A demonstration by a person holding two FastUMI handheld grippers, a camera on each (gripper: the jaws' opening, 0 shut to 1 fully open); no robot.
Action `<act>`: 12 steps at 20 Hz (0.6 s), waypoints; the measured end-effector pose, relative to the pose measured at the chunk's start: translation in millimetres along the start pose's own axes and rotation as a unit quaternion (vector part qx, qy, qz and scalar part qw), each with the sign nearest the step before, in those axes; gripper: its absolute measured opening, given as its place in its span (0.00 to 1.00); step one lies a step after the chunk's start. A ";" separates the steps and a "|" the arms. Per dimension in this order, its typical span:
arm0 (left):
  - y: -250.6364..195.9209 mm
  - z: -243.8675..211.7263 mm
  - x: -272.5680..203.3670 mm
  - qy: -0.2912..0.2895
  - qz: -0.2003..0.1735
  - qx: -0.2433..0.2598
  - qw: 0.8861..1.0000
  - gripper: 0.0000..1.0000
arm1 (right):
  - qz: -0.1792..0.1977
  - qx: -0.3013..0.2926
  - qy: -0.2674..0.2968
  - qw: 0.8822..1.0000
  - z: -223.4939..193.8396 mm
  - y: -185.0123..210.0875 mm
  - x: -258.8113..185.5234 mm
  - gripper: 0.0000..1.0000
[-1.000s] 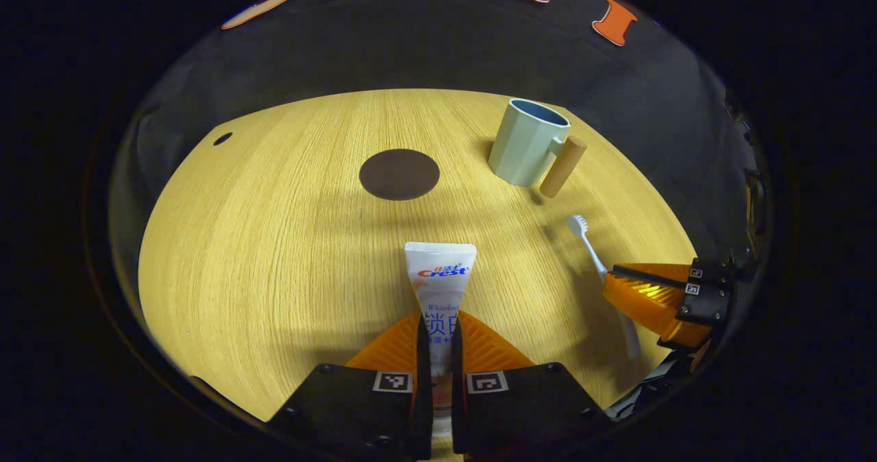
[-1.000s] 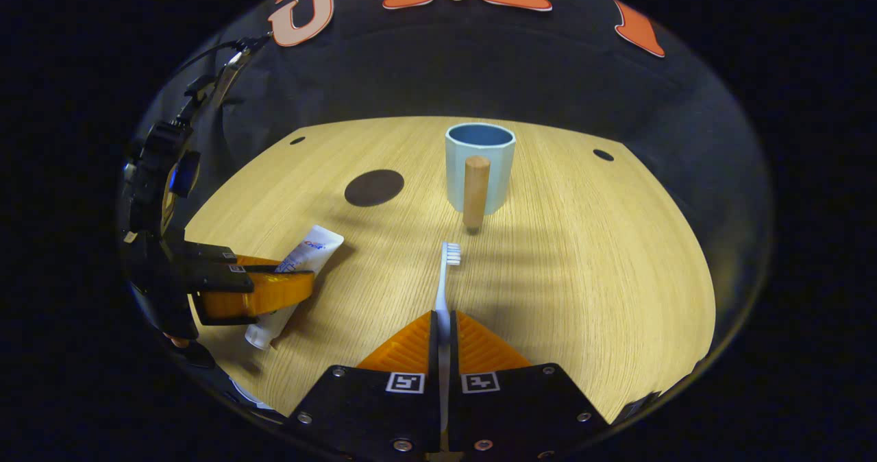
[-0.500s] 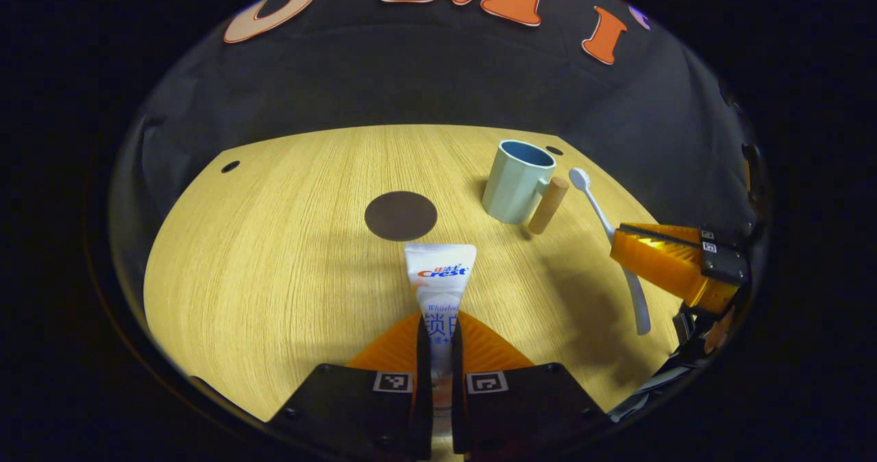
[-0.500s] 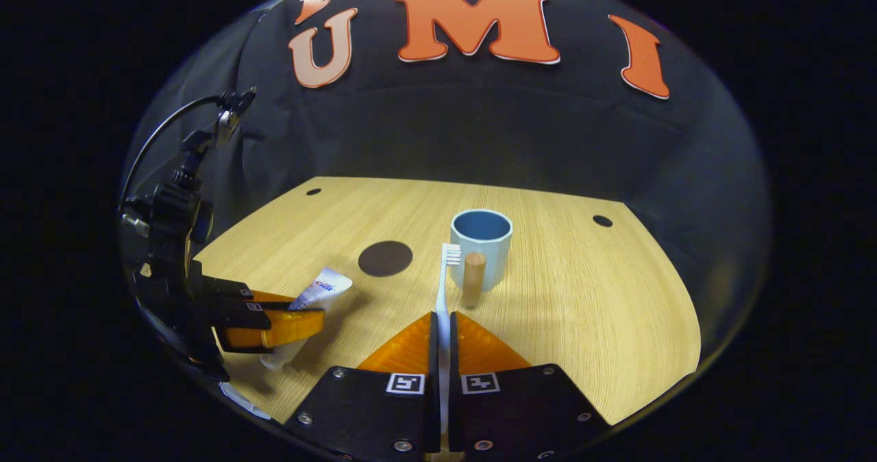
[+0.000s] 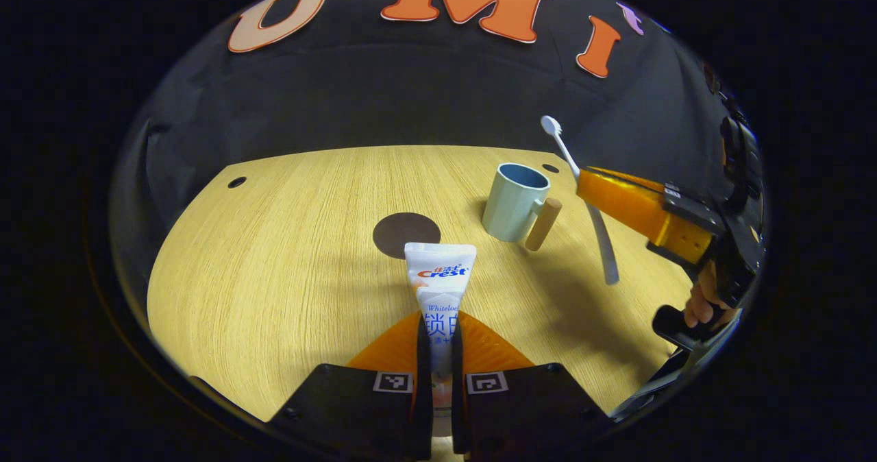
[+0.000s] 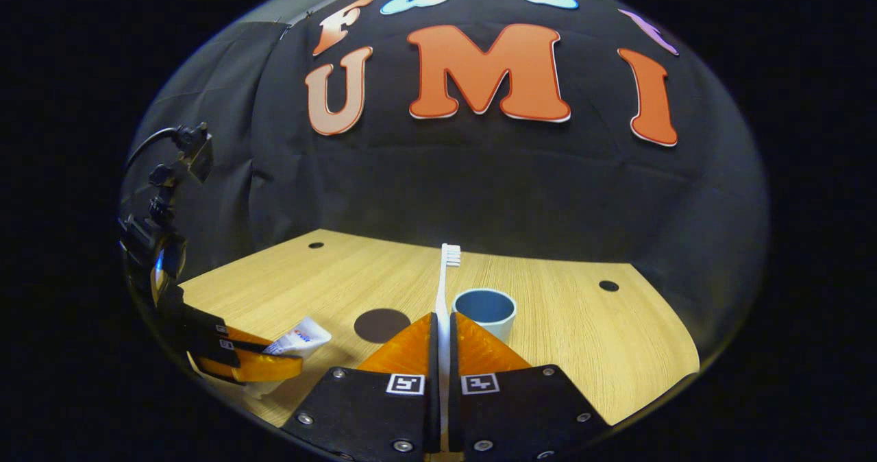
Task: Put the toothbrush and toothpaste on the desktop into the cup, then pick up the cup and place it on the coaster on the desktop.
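The right gripper point(image 6: 443, 335) has risen, jaws clamping the white toothbrush point(image 6: 445, 290), bristles beyond them; the left gripper point(image 5: 438, 342) still clamps the toothpaste point(image 5: 438, 280) above the bench point(image 5: 274, 256).

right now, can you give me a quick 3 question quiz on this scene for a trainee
1. True or false: the toothbrush is already inside the cup.
2. What does the left gripper hold? A) toothpaste B) cup C) coaster
3. Fill in: the right gripper is shut on the ____, held with its bristles pointing ____.

Key
1. False; it is held in the air beside the cup.
2. A
3. toothbrush; up
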State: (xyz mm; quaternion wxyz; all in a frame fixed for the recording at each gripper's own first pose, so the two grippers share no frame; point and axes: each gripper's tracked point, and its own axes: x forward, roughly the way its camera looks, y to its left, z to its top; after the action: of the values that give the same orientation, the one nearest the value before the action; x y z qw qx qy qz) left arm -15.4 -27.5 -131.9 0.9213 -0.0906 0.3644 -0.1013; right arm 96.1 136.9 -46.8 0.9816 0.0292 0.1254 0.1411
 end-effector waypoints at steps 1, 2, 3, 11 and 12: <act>1.0 0.0 -1.4 -0.005 0.001 0.002 1.000 0.14 | -0.006 0.001 -0.014 1.000 4.1 -2.5 5.4 0.05; 1.3 2.5 -2.6 -0.010 0.000 0.003 1.000 0.14 | -0.009 0.007 -0.025 1.000 8.6 -3.6 8.4 0.05; 1.2 2.2 -3.0 -0.015 0.000 0.002 1.000 0.15 | -0.006 0.016 -0.037 0.999 13.8 -2.8 12.5 0.05; 3.9 6.0 -6.2 -0.043 0.014 -0.006 0.999 0.14 | -0.006 0.048 -0.137 0.989 57.3 -23.3 41.2 0.05; 4.5 7.3 -8.1 -0.044 0.017 -0.009 0.999 0.14 | -0.009 0.050 -0.142 0.989 59.6 -25.5 45.2 0.05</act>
State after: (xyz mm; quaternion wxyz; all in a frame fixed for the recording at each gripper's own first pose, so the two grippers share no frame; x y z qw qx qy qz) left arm -15.6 -20.5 -122.5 0.9372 -0.0973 0.3257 -0.0781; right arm 160.1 124.0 -2.3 0.9879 0.0972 -0.0080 0.1203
